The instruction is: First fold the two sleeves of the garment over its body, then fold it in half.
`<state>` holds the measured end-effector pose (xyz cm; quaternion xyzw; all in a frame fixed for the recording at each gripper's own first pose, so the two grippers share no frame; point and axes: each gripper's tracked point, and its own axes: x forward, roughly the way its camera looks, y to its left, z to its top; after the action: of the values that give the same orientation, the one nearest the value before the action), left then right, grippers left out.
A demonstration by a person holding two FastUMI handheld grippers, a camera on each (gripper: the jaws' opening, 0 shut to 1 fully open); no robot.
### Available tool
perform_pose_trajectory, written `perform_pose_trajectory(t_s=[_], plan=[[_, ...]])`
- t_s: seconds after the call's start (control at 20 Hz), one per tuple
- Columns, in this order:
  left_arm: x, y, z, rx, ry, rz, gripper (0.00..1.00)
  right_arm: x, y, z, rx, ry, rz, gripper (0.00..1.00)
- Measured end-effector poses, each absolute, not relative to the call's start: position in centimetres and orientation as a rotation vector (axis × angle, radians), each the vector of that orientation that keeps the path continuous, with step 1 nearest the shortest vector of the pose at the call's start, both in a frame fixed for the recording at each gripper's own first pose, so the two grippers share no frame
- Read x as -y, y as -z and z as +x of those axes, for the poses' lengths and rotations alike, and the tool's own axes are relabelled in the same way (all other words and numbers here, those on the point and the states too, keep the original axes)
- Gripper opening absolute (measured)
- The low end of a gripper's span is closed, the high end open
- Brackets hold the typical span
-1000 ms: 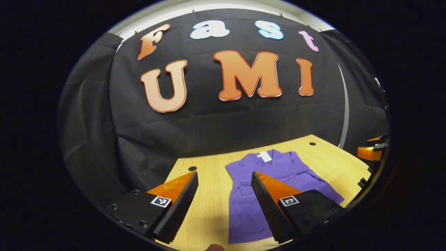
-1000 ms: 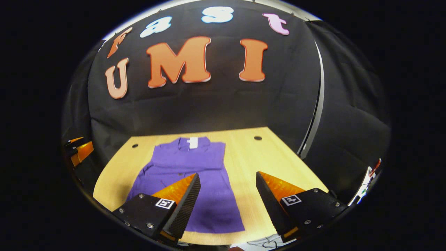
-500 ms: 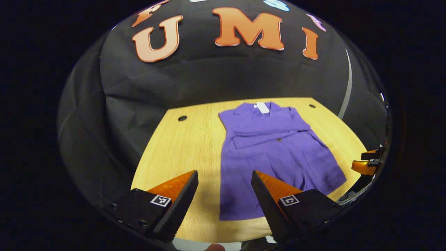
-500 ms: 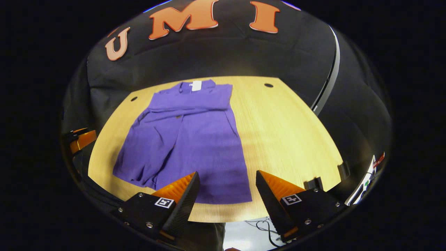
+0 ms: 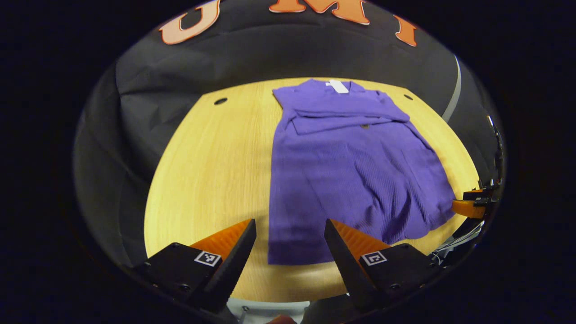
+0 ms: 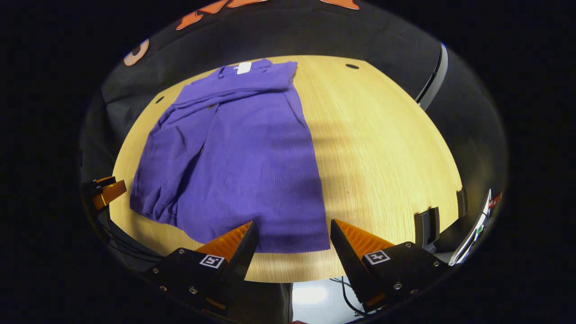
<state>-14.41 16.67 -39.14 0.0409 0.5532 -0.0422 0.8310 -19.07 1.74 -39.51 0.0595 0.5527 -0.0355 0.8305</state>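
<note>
A purple garment lies flat on the wooden table, collar and white tag at the far end, both sleeves folded across its chest. My left gripper hovers open above the hem's left corner, holding nothing. In the right gripper view the same garment spreads over the table, and my right gripper hangs open above the hem's right corner, also holding nothing. The right gripper's tip peeks in at the left gripper view's right edge; the left gripper's tip peeks in at the right gripper view's left edge.
Black cloth walls close in the table's far and side edges. Small round holes sit near the table's far corners. Dark clamps grip the near right edge, and cables hang below the front edge.
Both grippers have tilted downward and come in over the near edge, so the garment's hem now lies just beyond the fingertips. Both stayed open; the garment has not moved.
</note>
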Motion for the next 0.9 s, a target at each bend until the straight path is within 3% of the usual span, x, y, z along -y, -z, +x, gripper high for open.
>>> perform_pose_trajectory(t_s=[0.4,0.55,0.6,0.65,0.75,0.8,0.85,0.9], plan=[[-18.7,42.6,-17.1,-1.468,0.015,-0.068,0.99,-1.7,41.8,-19.5,-1.325,0.061,0.117,0.95],[-19.4,42.5,-17.3,-1.534,0.017,-0.043,0.87,-1.5,42.0,-19.5,-1.367,0.054,0.106,0.91],[-19.5,42.5,-17.3,-1.56,0.016,-0.049,0.85,-1.7,42.0,-19.7,-1.388,0.047,0.108,0.86],[-19.3,42.5,-17.3,-1.591,0.002,-0.081,0.72,-1.8,42.0,-19.8,-1.405,0.042,0.1,0.72],[-18.9,42.4,-16.8,-1.621,-0.008,-0.137,0.46,-2.1,41.9,-19.7,-1.414,0.042,0.129,0.63],[-18.9,42.4,-16.4,-1.625,-0.003,-0.153,0.35,-2.5,41.9,-19.6,-1.412,0.042,0.179,0.34],[-19.0,42.4,-16.0,-1.629,0.002,-0.159,0.2,-2.9,41.9,-19.6,-1.416,0.049,0.228,0.35],[-18.5,42.8,-17.0,-1.632,0.02,-0.151,0.17,-3.0,41.8,-19.4,-1.419,0.057,0.277,0.16]])
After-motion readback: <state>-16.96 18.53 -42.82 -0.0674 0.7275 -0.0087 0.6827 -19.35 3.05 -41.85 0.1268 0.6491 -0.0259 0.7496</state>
